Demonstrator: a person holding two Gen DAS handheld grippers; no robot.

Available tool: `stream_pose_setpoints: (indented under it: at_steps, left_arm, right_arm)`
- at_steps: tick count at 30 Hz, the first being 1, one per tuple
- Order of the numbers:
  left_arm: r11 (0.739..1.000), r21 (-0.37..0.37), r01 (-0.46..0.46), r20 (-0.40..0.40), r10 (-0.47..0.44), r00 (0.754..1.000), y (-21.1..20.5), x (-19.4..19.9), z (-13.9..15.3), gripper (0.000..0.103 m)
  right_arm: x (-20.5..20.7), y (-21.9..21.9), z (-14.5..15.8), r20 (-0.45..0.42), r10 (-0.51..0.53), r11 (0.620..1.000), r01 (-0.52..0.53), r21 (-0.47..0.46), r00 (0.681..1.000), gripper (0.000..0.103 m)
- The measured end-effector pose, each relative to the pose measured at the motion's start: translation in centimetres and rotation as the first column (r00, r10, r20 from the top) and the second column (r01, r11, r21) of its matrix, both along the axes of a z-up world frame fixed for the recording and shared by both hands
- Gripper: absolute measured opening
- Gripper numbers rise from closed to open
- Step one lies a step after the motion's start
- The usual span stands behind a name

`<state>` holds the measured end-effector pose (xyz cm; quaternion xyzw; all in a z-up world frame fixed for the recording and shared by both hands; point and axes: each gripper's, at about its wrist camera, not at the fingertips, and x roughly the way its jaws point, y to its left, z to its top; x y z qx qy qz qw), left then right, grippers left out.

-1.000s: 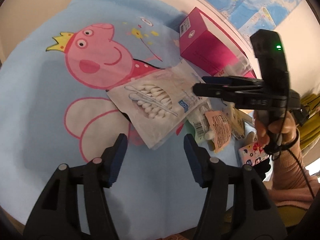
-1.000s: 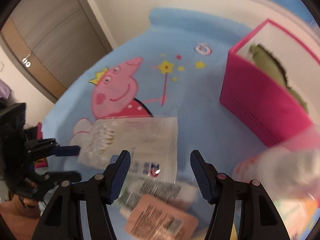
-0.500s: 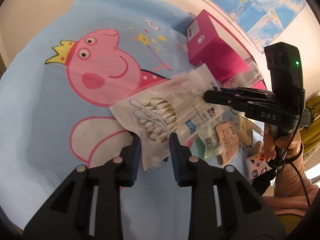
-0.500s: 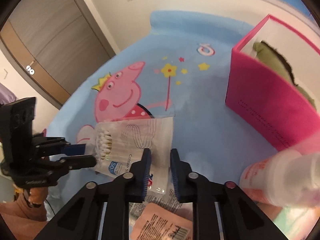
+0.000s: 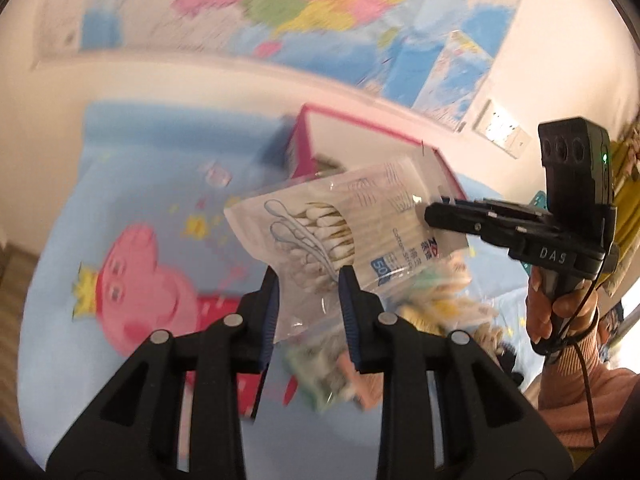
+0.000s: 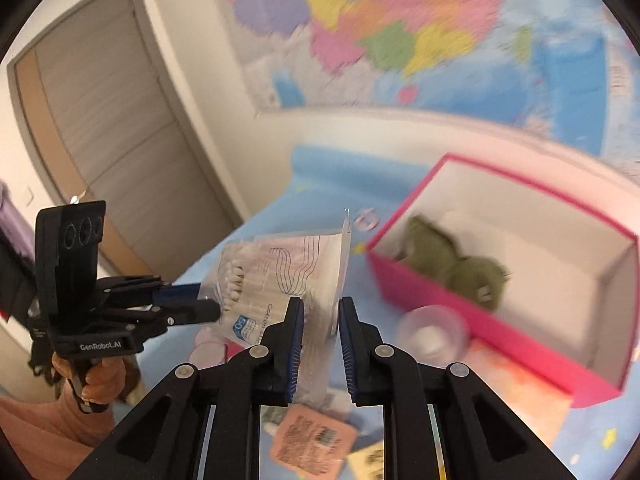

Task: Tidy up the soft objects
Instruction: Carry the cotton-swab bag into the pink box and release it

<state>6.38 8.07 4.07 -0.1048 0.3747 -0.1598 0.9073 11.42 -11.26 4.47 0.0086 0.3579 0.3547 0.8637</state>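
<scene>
Now both tools grip the same item: a clear packet of cotton swabs (image 5: 340, 232), held in the air above the blue cartoon-printed cloth (image 5: 132, 208) that covers the counter. Seen from the left wrist, the left hand-held gripper (image 5: 308, 300) is clenched on the packet's lower clear edge, its blue-padded fingers pressing the plastic from either side. At about 3 o'clock from it, the right hand-held gripper (image 5: 430, 216) comes in sideways and pinches the packet's far end, with a hand (image 5: 560, 312) in a pinkish sleeve wrapped round its handle.

Seen from the right wrist, that right hand-held gripper (image 6: 320, 324) is clamped on the packet's (image 6: 288, 280) thin white edge, which stands almost upright between the pads. The left hand-held gripper (image 6: 212, 308) reaches in from 9 o'clock and bites the swab end.

At 2 o'clock from the packet sits an open pink box (image 6: 480, 320) with white inner walls, holding a green plush toy (image 6: 452, 264). Just in front of the box's near wall lies a blurred clear round container (image 6: 432, 332). Beneath the packet, at 6 o'clock, several small sachets (image 6: 312, 436) lie loose on the cloth. A coloured map (image 6: 400, 32) hangs on the wall behind, and a grey door (image 6: 116, 120) stands at 10 o'clock.
</scene>
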Motion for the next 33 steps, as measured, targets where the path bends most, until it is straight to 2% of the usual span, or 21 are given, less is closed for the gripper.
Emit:
stream_pose_setpoints:
  at_steps: [8, 13, 17, 25, 27, 31, 33]
  left_arm:
    - [0.995, 0.067, 0.077, 0.029, -0.079, 0.996, -4.4, 6.5, 2.8, 0.030]
    - [0.990, 0.106, 0.089, 0.013, -0.091, 0.996, -6.9, 11.0, 3.1, 0.030]
    - [0.987, 0.138, 0.084, -0.025, -0.082, 0.996, -8.3, 14.4, 2.4, 0.030]
    - [0.986, 0.161, 0.045, -0.136, -0.023, 0.990, -9.2, 19.9, -0.5, 0.031]
    - [0.984, 0.177, 0.030, -0.138, -0.005, 0.990, -9.2, 20.4, -0.7, 0.035]
    - [0.981, 0.196, -0.005, -0.123, 0.029, 0.992, -9.4, 20.9, -0.5, 0.038]
    - [0.982, 0.187, -0.014, -0.116, 0.036, 0.993, -9.4, 20.8, -0.3, 0.038]
  right_arm:
    - [2.9, -5.1, 1.3, 0.015, -0.134, 0.990, 0.134, 0.044, 0.991, 0.018]
    - [6.2, -7.7, -0.3, -0.038, -0.201, 0.977, 0.203, 0.067, 0.979, 0.018]
    - [9.5, -9.1, -1.7, -0.080, -0.239, 0.967, 0.245, 0.073, 0.968, 0.018]
    - [14.6, -9.3, -4.3, -0.157, -0.298, 0.952, 0.305, 0.024, 0.942, 0.020]
    - [15.6, -9.2, -4.8, -0.175, -0.309, 0.948, 0.317, 0.018, 0.935, 0.023]
    - [17.1, -9.1, -5.8, -0.207, -0.341, 0.937, 0.349, 0.006, 0.917, 0.039]
    - [17.4, -9.0, -6.0, -0.211, -0.354, 0.931, 0.364, 0.009, 0.911, 0.042]
